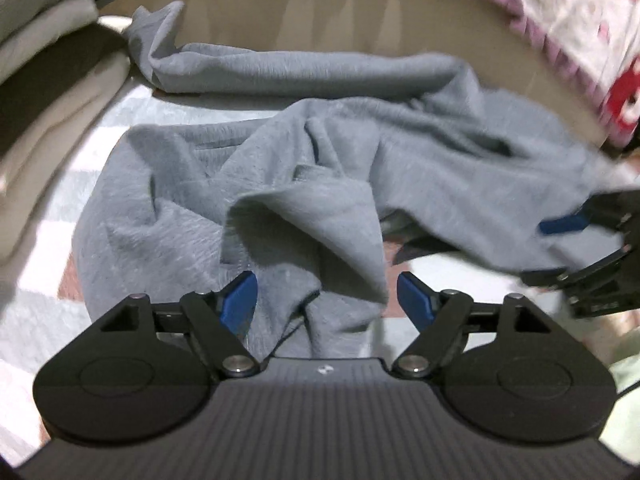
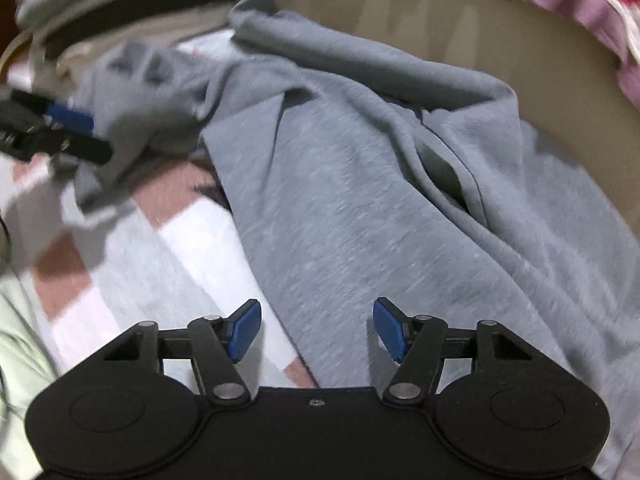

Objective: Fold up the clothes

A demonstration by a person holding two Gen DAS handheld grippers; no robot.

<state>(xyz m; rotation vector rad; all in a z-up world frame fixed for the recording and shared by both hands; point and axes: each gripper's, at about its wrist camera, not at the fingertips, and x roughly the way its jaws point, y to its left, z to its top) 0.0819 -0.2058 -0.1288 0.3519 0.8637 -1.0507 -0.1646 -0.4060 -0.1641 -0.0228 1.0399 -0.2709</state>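
Two open jaws on the left gripper (image 1: 327, 300), a raised fold of the grey garment (image 1: 320, 168) between the blue pads. Folded stack (image 1: 44, 52) crowded the left edge, patterned blanket (image 1: 580, 28) the far right; checked sheet (image 1: 36, 300) bare at near left. Right wrist view: right gripper (image 2: 317, 330) also spread wide, garment directly under and ahead, sheet free to its left.

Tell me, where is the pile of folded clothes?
The folded pile sits at the far left in the left wrist view, touching the crumpled grey garment; in the right wrist view it is blurred at the top left.
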